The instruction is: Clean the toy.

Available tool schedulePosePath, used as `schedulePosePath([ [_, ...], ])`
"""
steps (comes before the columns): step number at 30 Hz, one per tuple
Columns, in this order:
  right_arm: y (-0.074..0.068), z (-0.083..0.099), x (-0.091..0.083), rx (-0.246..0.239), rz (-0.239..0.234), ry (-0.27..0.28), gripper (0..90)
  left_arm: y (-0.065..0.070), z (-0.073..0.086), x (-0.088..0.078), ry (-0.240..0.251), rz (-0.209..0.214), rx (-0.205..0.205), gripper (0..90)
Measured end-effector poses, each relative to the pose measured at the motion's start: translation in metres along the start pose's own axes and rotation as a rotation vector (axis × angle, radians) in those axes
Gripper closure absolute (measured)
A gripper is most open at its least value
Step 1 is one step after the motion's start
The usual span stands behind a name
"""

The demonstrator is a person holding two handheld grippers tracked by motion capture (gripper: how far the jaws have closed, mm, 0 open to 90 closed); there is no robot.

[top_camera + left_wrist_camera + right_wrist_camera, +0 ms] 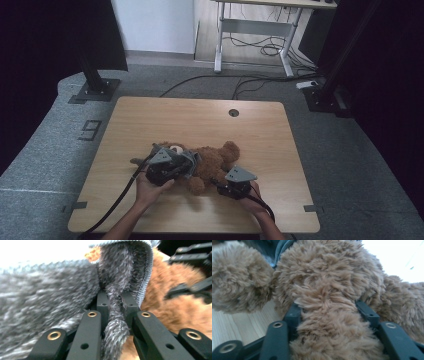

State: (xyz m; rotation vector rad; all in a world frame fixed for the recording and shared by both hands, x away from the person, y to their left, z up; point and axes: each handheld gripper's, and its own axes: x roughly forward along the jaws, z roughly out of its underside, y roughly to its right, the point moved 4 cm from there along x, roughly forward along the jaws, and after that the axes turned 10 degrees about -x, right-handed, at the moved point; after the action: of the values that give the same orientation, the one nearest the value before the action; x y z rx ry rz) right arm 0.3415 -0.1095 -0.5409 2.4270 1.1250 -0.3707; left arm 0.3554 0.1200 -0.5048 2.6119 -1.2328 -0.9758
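Left gripper [115, 312]: jaws pinched tight on a fold of grey fuzzy garment [117, 277]
Right gripper [329, 312]: jaws clamped around a brown plush limb
Teddy bear [212, 162]: lying on wooden table [200, 120], near front edge, between both grippers
Garment: bunched over bear's left end

One teddy bear [210, 162], two tongs.

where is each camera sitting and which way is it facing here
High view: above the near table edge, looking forward and down on the light wooden table; both forearms enter from below.
Left gripper view: rides the left hand-held gripper, whose jaws pinch grey fuzzy knit fabric.
Right gripper view: rides the right hand-held gripper, jaws around a limb of the brown plush teddy bear.
All views share the bear.
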Motion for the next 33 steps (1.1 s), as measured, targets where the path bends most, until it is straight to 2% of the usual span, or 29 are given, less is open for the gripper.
schedulePosePath([
  [2, -0.004, 0.002, 0.001, -0.02, 0.01, 0.0, 51.8, 0.009, -0.006, -0.003, 0.017, 0.016, 0.016, 80.2],
  [4, -0.006, 0.003, 0.002, -0.031, 0.012, -0.008, 52.3, 0.024, -0.017, -0.001, 0.033, 0.024, 0.056, 80.1],
  [6, -0.007, 0.003, 0.003, -0.039, 0.017, -0.013, 52.6, 0.039, -0.032, 0.008, 0.026, 0.01, 0.102, 80.0],
  [7, -0.008, 0.004, 0.004, -0.042, 0.021, -0.015, 52.6, 0.043, -0.036, 0.013, 0.019, 0.012, 0.108, 80.0],
  [9, -0.008, 0.004, 0.005, -0.04, 0.023, -0.015, 52.6, 0.048, -0.043, 0.029, -0.016, 0.032, 0.093, 79.9],
  [11, -0.008, 0.005, 0.005, -0.039, 0.029, -0.015, 52.7, 0.047, -0.044, 0.047, -0.052, 0.014, 0.084, 79.9],
  [13, -0.008, 0.007, 0.006, -0.04, 0.038, -0.025, 53.3, 0.042, -0.041, 0.052, -0.057, 0.014, 0.069, 79.8],
  [15, -0.008, 0.009, 0.006, -0.033, 0.035, -0.026, 54.0, 0.038, -0.04, 0.048, -0.042, 0.007, 0.061, 79.7],
  [17, -0.008, 0.011, 0.006, -0.037, 0.034, -0.035, 54.7, 0.031, -0.037, 0.038, -0.017, -0.029, 0.064, 79.7],
  [19, -0.008, 0.013, 0.007, -0.036, 0.034, -0.044, 55.0, 0.016, -0.033, 0.026, -0.002, -0.07, 0.047, 79.6],
  [22, -0.009, 0.015, 0.008, -0.038, 0.034, -0.058, 55.4, -0.005, -0.027, 0.007, 0.031, -0.099, 0.012, 79.7],
  [23, -0.009, 0.015, 0.008, -0.037, 0.034, -0.06, 55.5, -0.012, -0.024, 0.0, 0.048, -0.103, 0.003, 79.7],
  [25, -0.01, 0.015, 0.008, -0.035, 0.033, -0.061, 55.5, -0.02, -0.019, -0.011, 0.066, -0.083, -0.026, 79.7],
  [27, -0.012, 0.015, 0.01, -0.044, 0.032, -0.066, 55.6, -0.022, -0.015, -0.019, 0.078, -0.084, -0.029, 79.6],
  [31, -0.014, 0.017, 0.013, -0.046, 0.034, -0.078, 55.6, -0.018, -0.01, -0.033, 0.156, -0.115, 0.008, 79.2],
  [33, -0.013, 0.018, 0.012, -0.038, 0.034, -0.079, 55.6, -0.022, -0.01, -0.041, 0.186, -0.116, -0.009, 79.0],
])
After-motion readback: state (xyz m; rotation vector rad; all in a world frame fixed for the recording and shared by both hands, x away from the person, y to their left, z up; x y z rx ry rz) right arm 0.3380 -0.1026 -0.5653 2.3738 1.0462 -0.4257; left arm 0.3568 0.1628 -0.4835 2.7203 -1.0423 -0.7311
